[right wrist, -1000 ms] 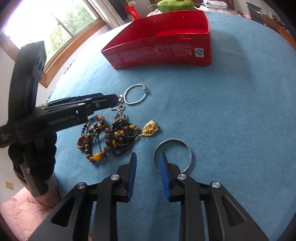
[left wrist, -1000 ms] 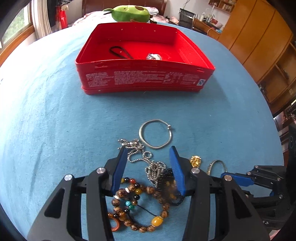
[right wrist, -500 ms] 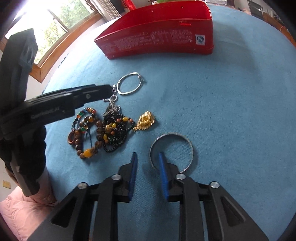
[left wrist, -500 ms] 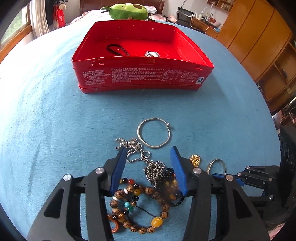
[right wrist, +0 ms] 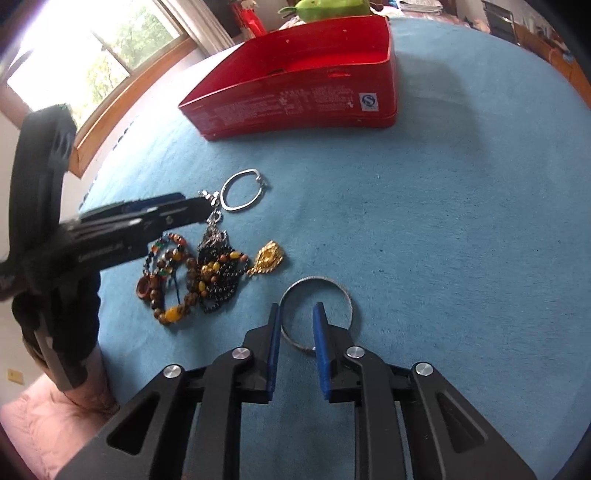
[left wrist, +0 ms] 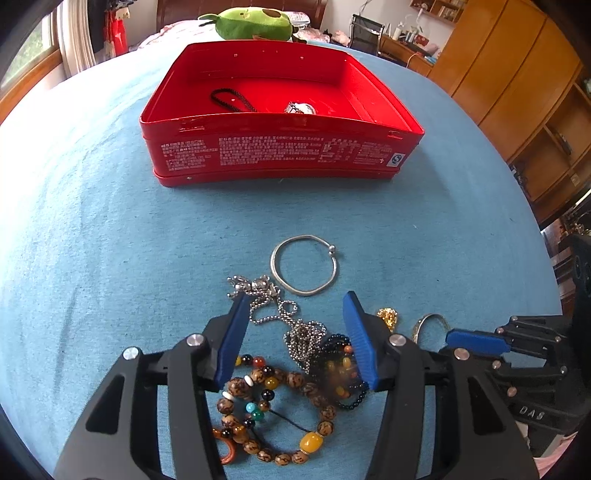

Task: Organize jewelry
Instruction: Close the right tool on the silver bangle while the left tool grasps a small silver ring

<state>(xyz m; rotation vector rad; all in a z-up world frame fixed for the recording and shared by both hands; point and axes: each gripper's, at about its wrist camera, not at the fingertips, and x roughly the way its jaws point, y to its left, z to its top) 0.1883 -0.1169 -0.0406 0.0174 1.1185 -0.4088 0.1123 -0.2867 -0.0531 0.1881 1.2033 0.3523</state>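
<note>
A red tin box stands open on the blue cloth, with a black cord and a silver piece inside. My left gripper is open above a heap of jewelry: a silver ball chain, brown bead bracelets and dark beads. A silver bangle lies just beyond it. My right gripper is open, its jaws straddling the near rim of a thin silver ring on the cloth. A gold pendant lies beside the heap.
A green plush toy lies behind the box. Wooden cabinets stand at the right, and a window is to the left. The blue cloth spreads around the box.
The right gripper has moved forward, so its jaws now straddle the thin ring's near rim. The left gripper has stayed open above the heap, shifting only slightly.
</note>
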